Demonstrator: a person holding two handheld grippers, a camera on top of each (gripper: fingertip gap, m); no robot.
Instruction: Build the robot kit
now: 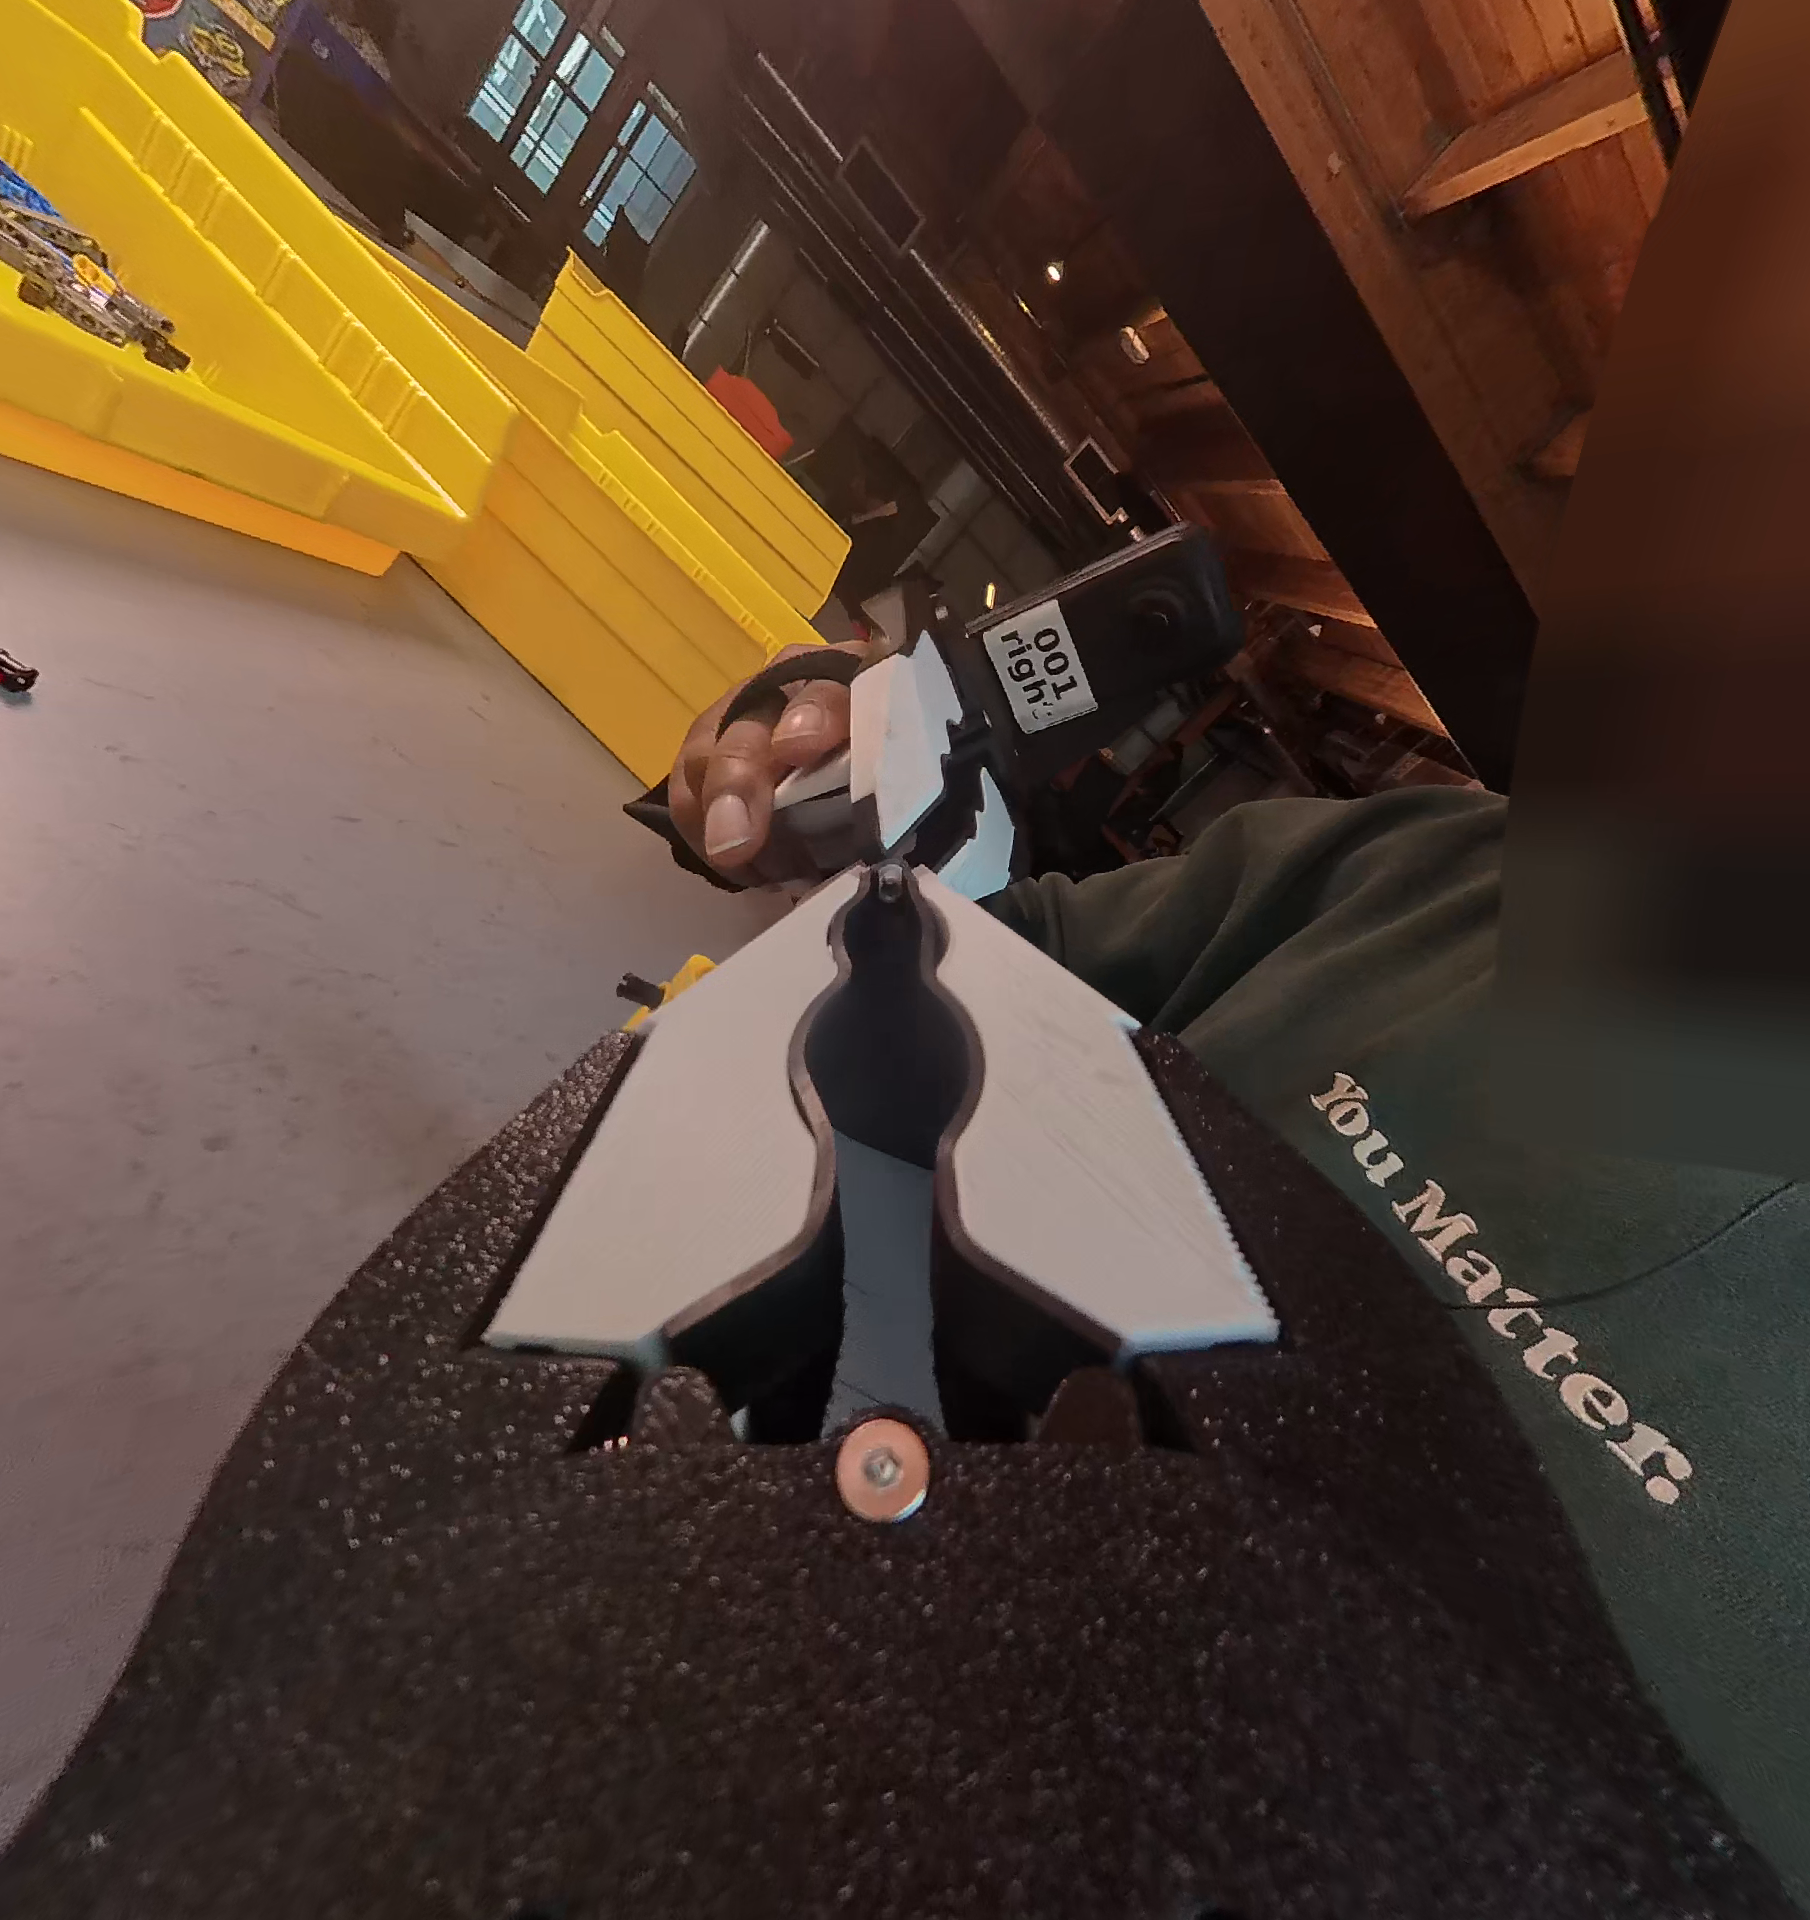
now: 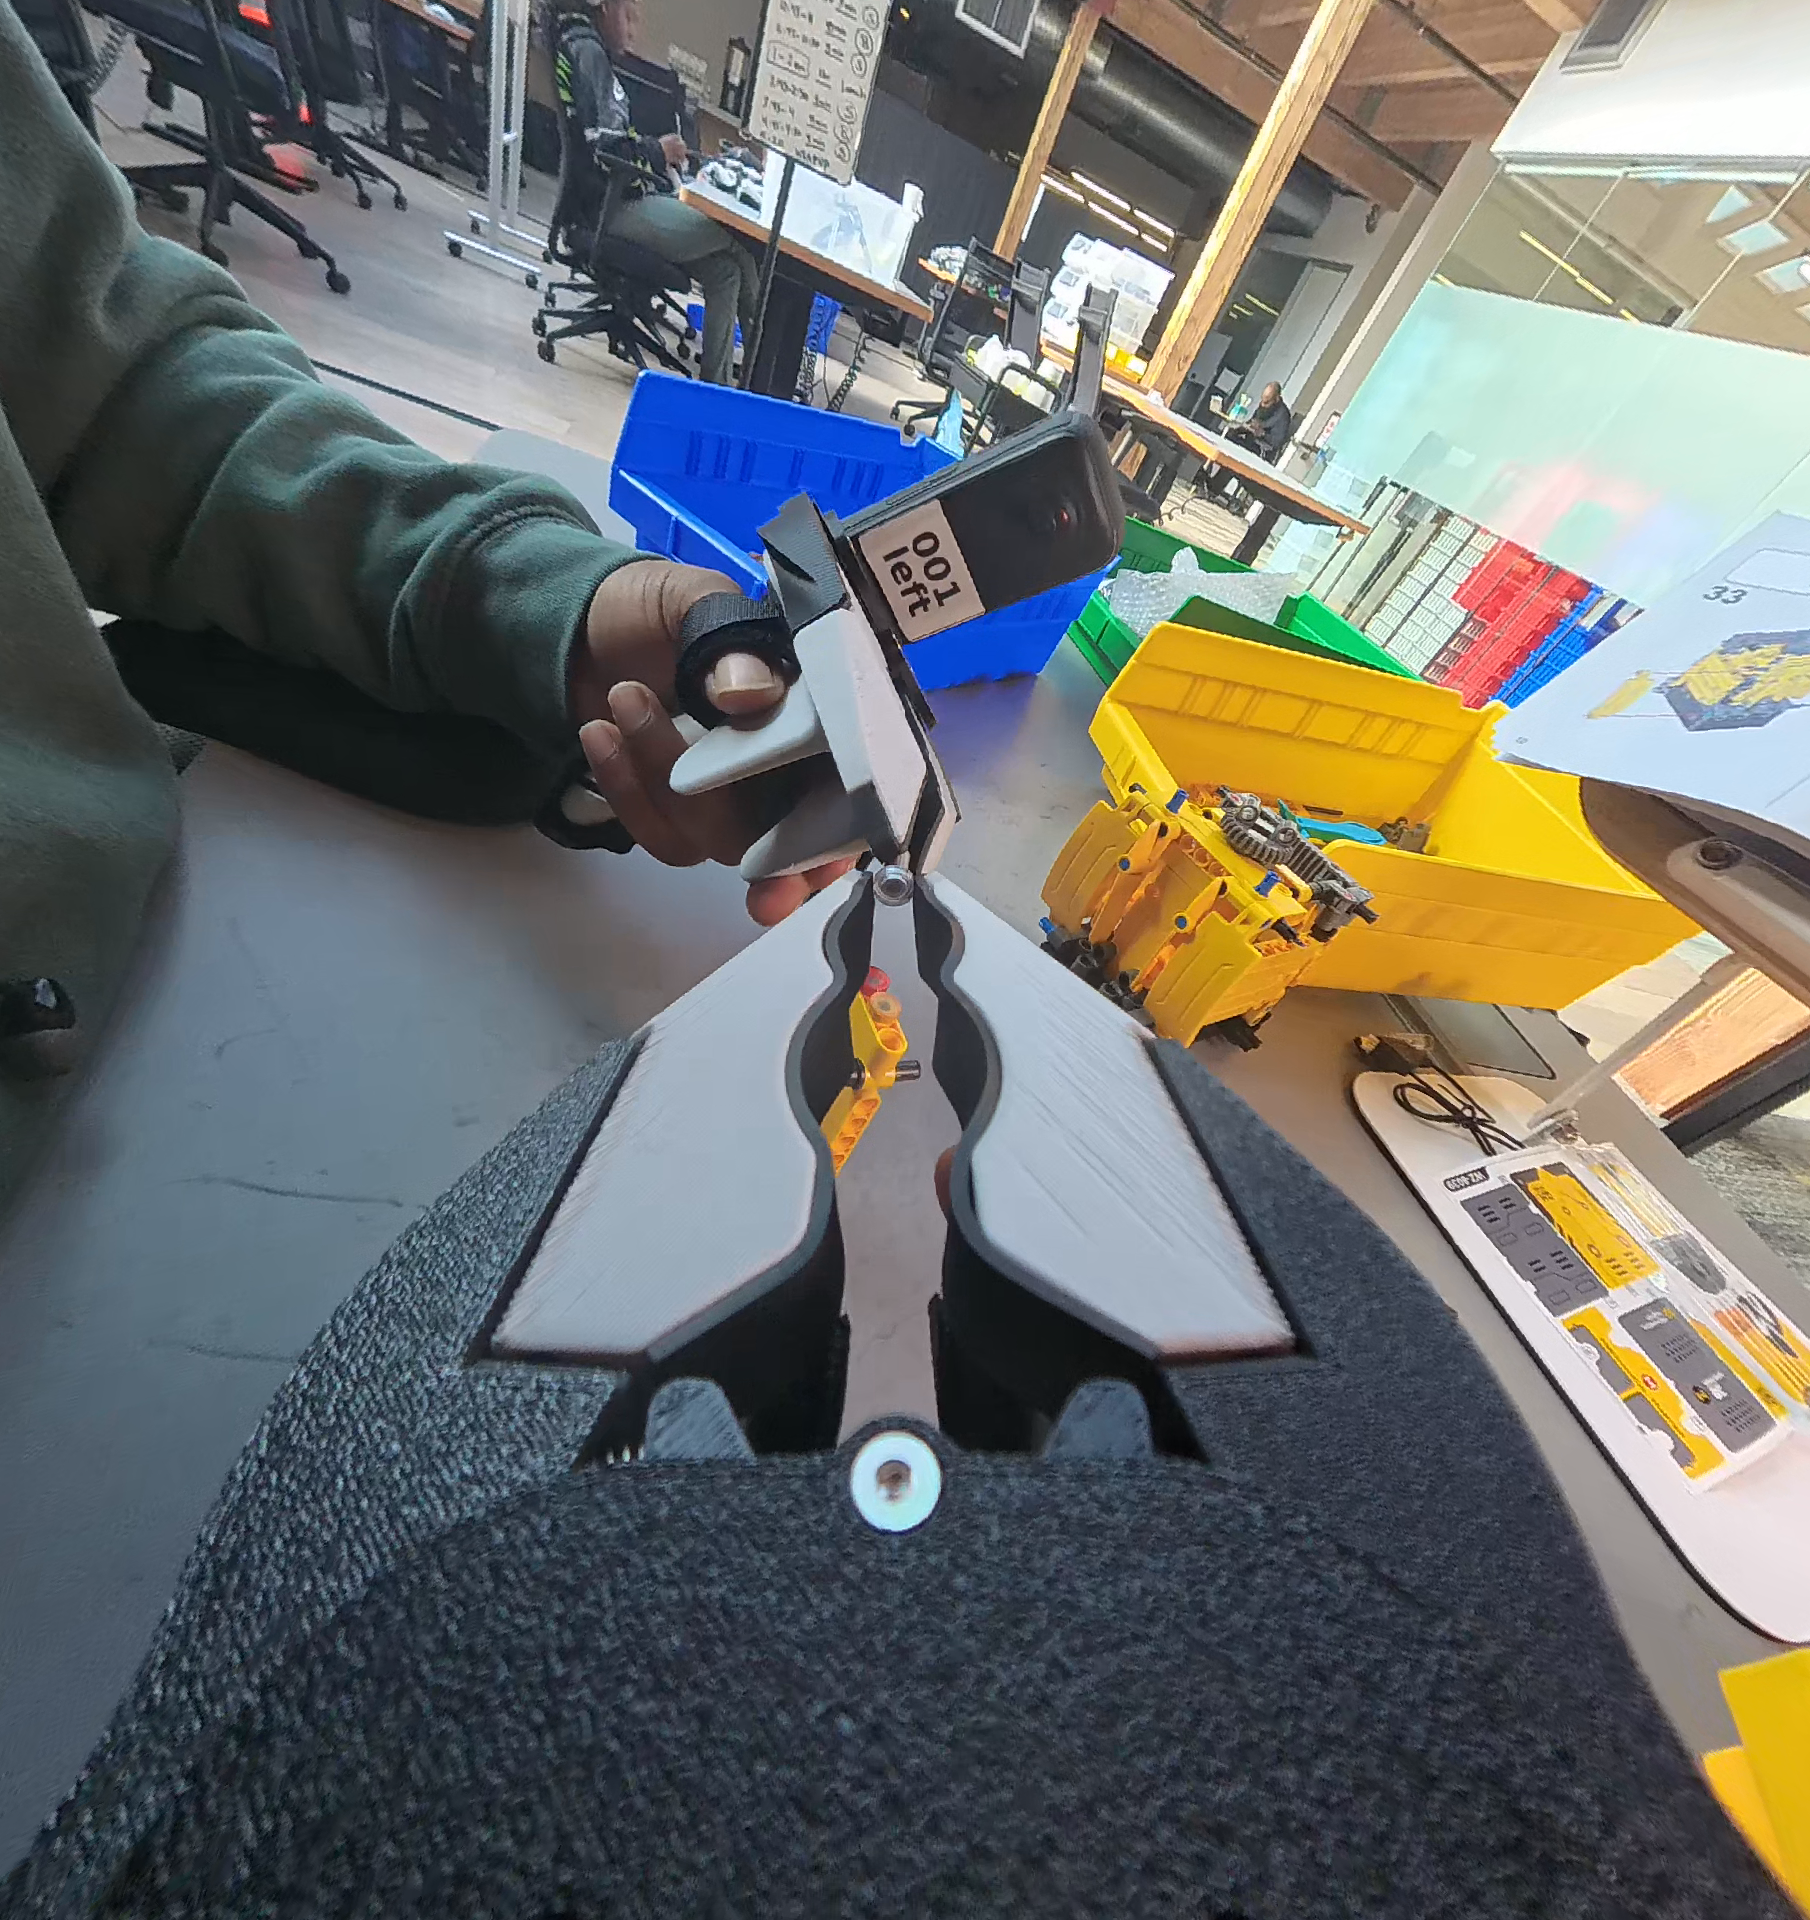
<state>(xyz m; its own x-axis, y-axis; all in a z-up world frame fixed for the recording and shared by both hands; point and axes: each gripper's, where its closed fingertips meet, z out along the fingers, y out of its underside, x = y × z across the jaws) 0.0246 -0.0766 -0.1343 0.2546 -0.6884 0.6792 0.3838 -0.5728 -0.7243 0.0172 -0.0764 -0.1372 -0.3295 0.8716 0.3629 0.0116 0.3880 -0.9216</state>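
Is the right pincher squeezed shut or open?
Shut. In the right wrist view the right gripper has its fingertips pinched on a tiny silver pin, tip to tip with the left gripper.

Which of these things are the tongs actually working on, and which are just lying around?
In hand: left tongs and right tongs, both pinching one small grey piece.

Lying about: yellow beam on the table, yellow truck model, yellow bin, blue bin, instruction booklet, sticker sheet.
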